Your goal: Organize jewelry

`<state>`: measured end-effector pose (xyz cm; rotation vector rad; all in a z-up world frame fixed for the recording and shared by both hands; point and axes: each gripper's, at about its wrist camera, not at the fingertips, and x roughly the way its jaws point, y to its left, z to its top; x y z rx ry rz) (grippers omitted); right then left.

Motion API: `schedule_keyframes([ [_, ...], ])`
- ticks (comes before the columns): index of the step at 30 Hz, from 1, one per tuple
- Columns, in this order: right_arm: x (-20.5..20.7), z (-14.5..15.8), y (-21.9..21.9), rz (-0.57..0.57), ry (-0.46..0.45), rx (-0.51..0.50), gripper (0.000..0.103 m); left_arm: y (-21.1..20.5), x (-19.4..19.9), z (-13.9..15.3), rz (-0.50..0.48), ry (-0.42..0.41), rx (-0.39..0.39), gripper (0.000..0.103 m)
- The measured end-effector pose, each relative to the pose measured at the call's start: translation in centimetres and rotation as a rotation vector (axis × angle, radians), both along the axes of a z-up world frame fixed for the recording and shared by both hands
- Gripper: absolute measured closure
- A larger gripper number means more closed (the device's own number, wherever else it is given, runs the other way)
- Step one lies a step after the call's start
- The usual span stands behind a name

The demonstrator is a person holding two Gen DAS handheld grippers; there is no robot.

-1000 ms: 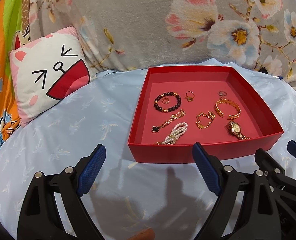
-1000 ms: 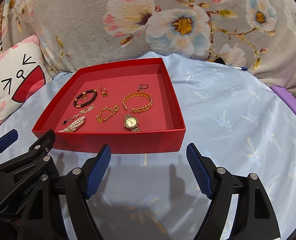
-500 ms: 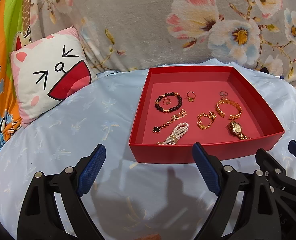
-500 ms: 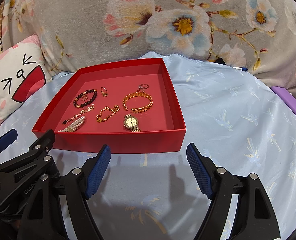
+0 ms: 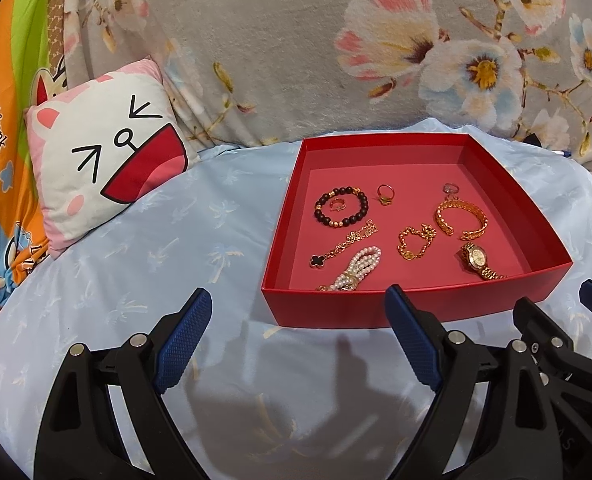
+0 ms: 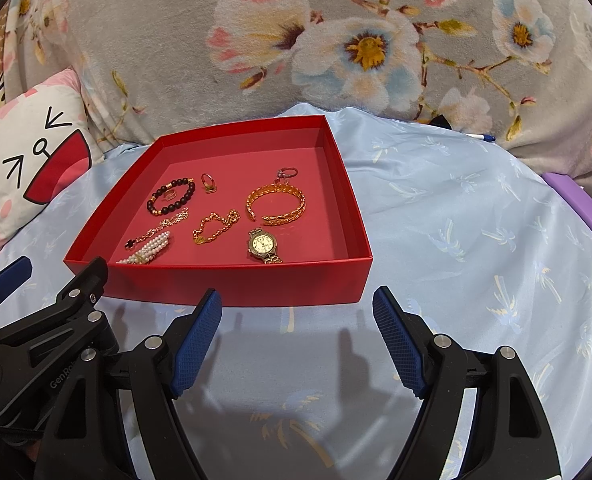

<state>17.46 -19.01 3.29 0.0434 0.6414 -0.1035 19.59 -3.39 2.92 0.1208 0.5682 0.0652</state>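
Observation:
A red tray (image 5: pixel 376 312) (image 6: pixel 235 292) sits on the light blue cloth. Inside lie a dark bead bracelet (image 5: pixel 340 206) (image 6: pixel 171 202), a gold cuff (image 5: pixel 462 220) (image 6: pixel 276 208), a gold watch (image 5: pixel 476 260) (image 6: pixel 263 245), a pearl bracelet (image 5: pixel 356 270) (image 6: pixel 148 249), a clover necklace (image 5: pixel 340 246), a gold chain bracelet (image 5: pixel 416 240) (image 6: pixel 215 226) and small rings (image 5: pixel 386 193) (image 6: pixel 207 182). My left gripper (image 5: pixel 298 340) is open and empty, just before the tray's near left corner. My right gripper (image 6: pixel 296 340) is open and empty, before the tray's near wall.
A cat-face pillow (image 5: pixel 107 168) (image 6: pixel 27 160) lies left of the tray. A floral grey blanket (image 5: pixel 336 60) rises behind. A purple object (image 6: pixel 580 208) sits at the right edge. A pen (image 6: pixel 482 136) lies at the back right.
The left wrist view has shifted slightly, the tray sitting a little further right and down. The right gripper has not moved. Both stay open.

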Motion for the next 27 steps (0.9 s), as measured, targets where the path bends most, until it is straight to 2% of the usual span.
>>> schedule_keyframes([
  [27, -0.06, -0.15, -0.14, -0.003, 0.000, 0.001, 0.027, -0.18, 0.02, -0.01, 0.002, -0.001, 0.004, 0.018],
])
